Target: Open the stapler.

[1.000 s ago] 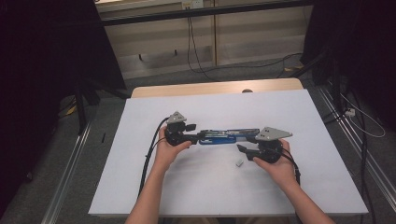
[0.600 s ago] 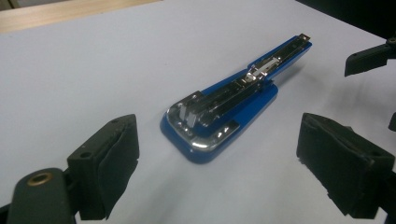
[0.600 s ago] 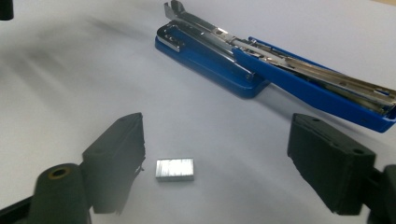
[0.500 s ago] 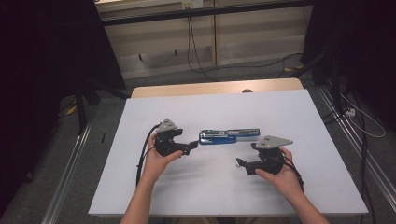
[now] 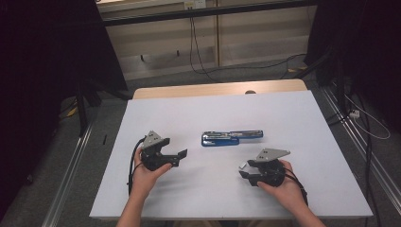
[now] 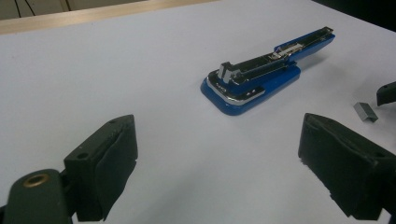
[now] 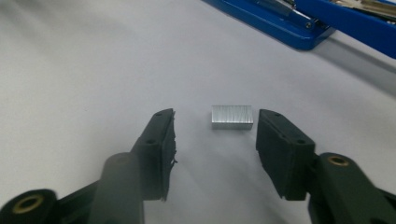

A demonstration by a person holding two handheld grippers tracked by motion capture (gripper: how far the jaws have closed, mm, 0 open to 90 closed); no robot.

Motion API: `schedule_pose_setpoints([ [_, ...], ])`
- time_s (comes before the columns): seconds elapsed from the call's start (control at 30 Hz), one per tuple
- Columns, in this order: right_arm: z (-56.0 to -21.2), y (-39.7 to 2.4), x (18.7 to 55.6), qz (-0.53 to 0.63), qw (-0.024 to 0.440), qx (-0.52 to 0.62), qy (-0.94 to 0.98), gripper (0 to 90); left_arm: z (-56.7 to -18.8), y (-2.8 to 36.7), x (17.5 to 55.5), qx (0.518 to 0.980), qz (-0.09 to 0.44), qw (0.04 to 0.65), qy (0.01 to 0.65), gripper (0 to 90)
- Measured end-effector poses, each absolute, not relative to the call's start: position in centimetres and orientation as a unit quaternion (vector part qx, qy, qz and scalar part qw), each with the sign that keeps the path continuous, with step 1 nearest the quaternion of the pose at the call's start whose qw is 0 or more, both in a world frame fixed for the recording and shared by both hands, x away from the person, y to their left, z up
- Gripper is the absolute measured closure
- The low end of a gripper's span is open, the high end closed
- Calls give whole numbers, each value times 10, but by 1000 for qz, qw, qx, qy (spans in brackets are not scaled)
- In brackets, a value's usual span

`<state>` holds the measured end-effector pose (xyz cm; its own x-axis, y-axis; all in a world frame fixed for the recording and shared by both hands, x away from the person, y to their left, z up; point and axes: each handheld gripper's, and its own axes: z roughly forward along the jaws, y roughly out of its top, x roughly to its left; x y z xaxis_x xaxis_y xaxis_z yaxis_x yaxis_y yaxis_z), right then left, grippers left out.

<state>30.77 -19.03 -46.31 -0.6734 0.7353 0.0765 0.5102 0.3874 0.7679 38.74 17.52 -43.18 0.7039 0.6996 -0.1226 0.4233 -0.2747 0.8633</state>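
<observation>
Staple strip (image 7: 232, 116) between parted right tongs (image 7: 215, 135)

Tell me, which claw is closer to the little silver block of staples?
The right claw. The staples lie on the table between its open jaws, not yet pinched. The left claw is open too, off on the far side of the blue stapler.
</observation>
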Motion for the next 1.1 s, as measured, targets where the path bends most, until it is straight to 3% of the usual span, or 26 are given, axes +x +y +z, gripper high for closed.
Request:
schedule_pose_setpoints([
  [0.47, -465, -180, 318, 384, 162, 397, 818, 532, -431, 174, 388, 784, 143, 491, 353, 154],
  [0.97, -465, -194, 319, 381, 161, 414, 811, 770, -430, 174, 389, 786, 147, 491, 346, 156],
  [1.1, -466, -197, 320, 388, 152, 423, 804, 755, -430, 174, 390, 784, 147, 493, 346, 157],
])
